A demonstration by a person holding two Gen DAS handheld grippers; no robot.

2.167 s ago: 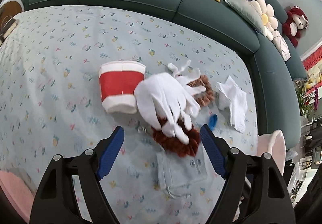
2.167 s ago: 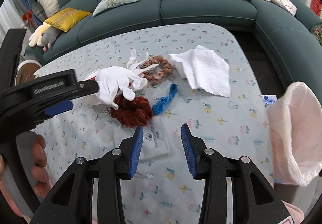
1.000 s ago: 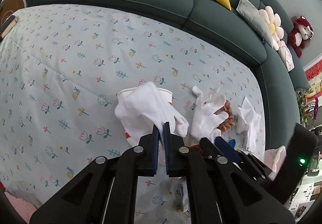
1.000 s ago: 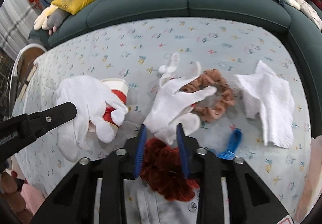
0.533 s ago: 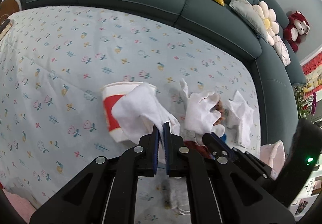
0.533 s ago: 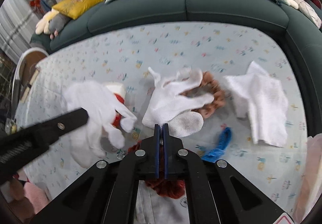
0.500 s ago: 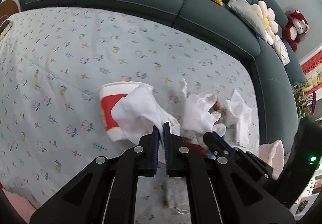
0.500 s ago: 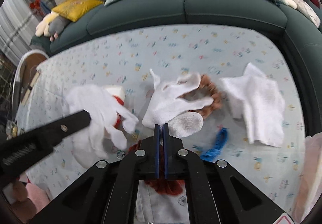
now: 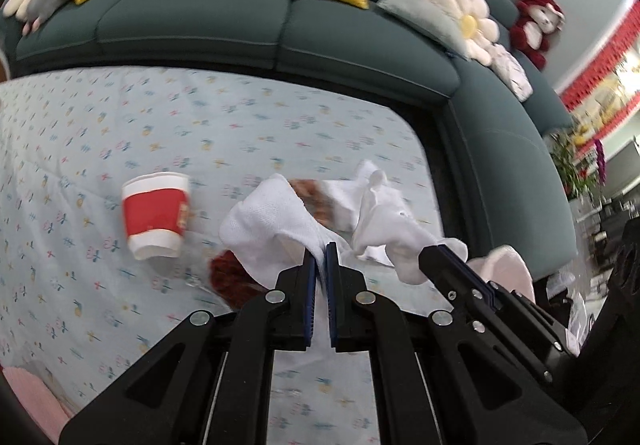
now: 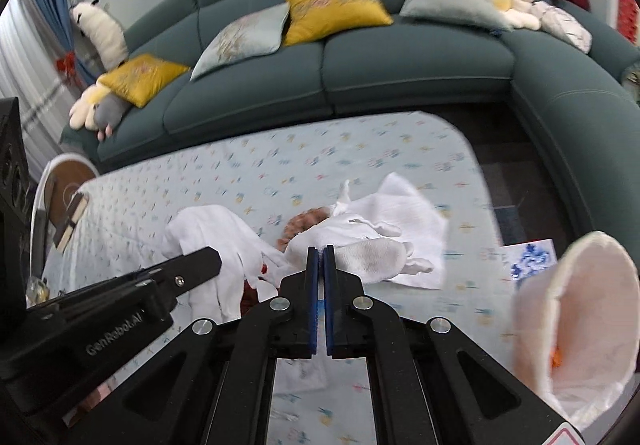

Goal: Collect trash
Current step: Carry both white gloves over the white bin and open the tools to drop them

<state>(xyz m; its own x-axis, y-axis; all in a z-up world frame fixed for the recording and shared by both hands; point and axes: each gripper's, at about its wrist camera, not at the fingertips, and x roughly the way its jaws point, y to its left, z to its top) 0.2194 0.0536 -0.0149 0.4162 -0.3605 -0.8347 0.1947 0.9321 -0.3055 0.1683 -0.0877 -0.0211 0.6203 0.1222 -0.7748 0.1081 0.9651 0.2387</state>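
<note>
Transport step: left gripper (image 9: 321,259) and right gripper (image 10: 319,259) each clench one white fabric glove (image 9: 276,221) (image 10: 360,245); next, release both over the pink-lined bin (image 10: 576,325).

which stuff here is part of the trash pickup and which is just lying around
Job: left tongs clamping a white glove; right tongs clamping another glove; paper cup; pink bag.

Lying about: sofa, yellow cushion, red teddy.
</note>
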